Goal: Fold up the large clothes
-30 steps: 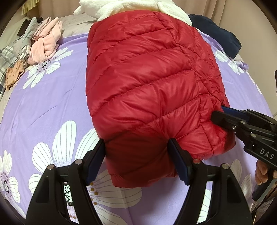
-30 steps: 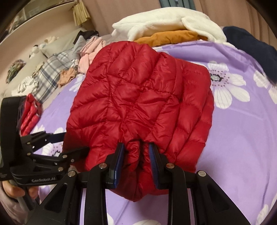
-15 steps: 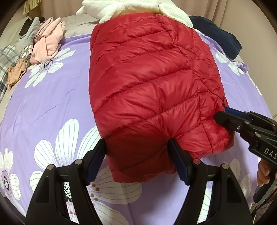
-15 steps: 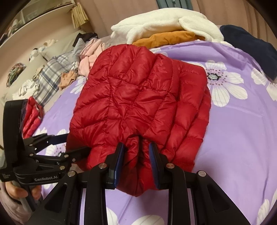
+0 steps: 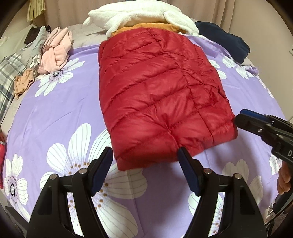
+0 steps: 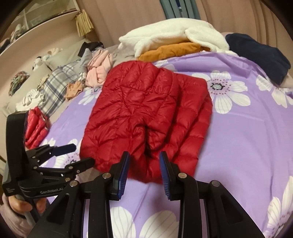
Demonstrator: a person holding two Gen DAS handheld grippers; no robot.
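A folded red puffer jacket (image 5: 161,95) (image 6: 146,113) lies flat on the purple flowered bedsheet (image 5: 55,117). My left gripper (image 5: 145,157) (image 6: 80,153) stands open at the jacket's near edge. That hem lies loosely between its fingertips, and the pads do not press on it. My right gripper (image 6: 144,161) (image 5: 241,117) is at the jacket's right corner. Its jaws are opening, and a bulge of the jacket's edge sits between the blue pads (image 6: 122,170) without being pinched. A hand holds each gripper's handle.
Beyond the jacket lie a white fleece pile (image 5: 139,16) over an orange garment (image 6: 170,50) and a navy garment (image 5: 223,40). Pink (image 5: 55,49) and plaid clothes (image 6: 55,82) lie at the far left. A small red folded item (image 6: 34,126) sits near the left edge.
Both grippers have drawn back and risen from the jacket, so less of it lies between their fingers. The right jaws have widened and the pinched edge has come loose.
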